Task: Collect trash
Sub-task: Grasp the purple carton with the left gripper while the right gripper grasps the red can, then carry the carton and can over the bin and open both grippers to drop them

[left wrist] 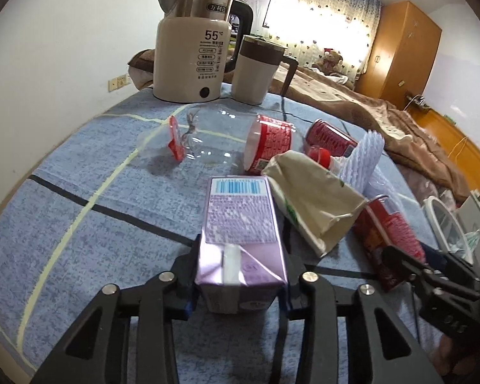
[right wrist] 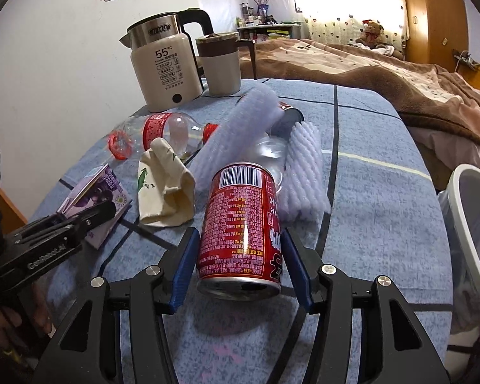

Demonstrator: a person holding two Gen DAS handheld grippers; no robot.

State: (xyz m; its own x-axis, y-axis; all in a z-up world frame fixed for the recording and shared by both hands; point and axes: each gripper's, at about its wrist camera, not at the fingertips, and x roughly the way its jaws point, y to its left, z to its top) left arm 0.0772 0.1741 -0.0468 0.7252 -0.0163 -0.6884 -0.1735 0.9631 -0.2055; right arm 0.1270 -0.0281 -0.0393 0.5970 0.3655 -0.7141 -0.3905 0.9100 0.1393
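Note:
A purple drink carton [left wrist: 238,211] lies lengthwise between the fingers of my left gripper [left wrist: 240,249], whose pads press its sides just above the blue tablecloth [left wrist: 80,224]. My right gripper [right wrist: 240,233] is shut on a red can [right wrist: 240,208], its blue pads [right wrist: 185,265] against both sides. That can [left wrist: 390,233] and the right gripper [left wrist: 432,275] show at the left wrist view's right edge. Loose on the cloth lie a clear bottle [left wrist: 227,137] with a red label, a second red can [left wrist: 329,136], a cream paper packet [left wrist: 313,198] and white foam netting [right wrist: 304,172].
A cream kettle [left wrist: 192,54] and a lidded mug [left wrist: 256,70] stand at the table's far edge. A white bin [right wrist: 473,224] with a bag liner stands off the table's right side. A bed with a brown blanket [right wrist: 384,73] lies behind.

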